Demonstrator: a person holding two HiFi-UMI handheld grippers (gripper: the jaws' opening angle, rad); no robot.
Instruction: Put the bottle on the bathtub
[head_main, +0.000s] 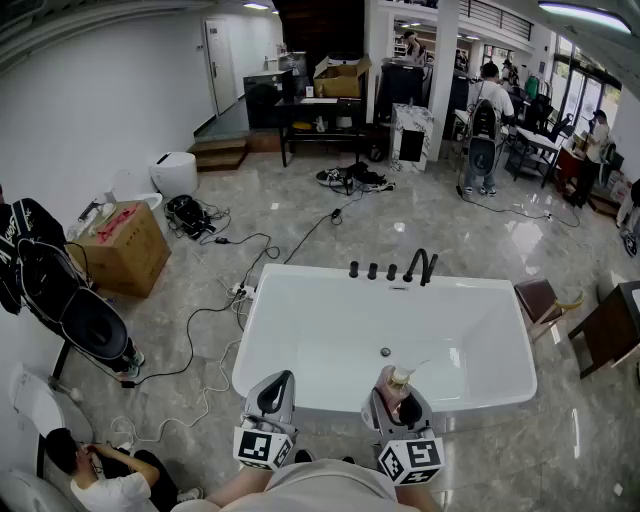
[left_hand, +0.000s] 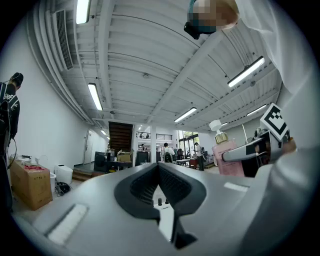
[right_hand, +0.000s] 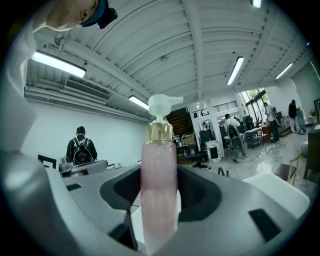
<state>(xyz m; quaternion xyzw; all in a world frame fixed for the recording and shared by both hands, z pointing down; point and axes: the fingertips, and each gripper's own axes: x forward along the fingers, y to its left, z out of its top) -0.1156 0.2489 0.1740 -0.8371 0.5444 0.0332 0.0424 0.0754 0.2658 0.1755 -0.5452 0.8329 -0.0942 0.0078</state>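
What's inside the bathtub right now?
Only a drain shows in the bare white bathtub. The left claw and the right claw, holding the pink bottle, cover part of its near side.

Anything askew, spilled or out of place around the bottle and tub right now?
Nothing stands out. The pink pump bottle with a gold collar sits upright in the right gripper, no spill visible. The left gripper is shut and empty. Loose black cables trail on the floor beside the white bathtub.

Grey floor (head_main: 480, 235) carries bathtub (head_main: 330, 277) (cables (head_main: 200, 330) beside).
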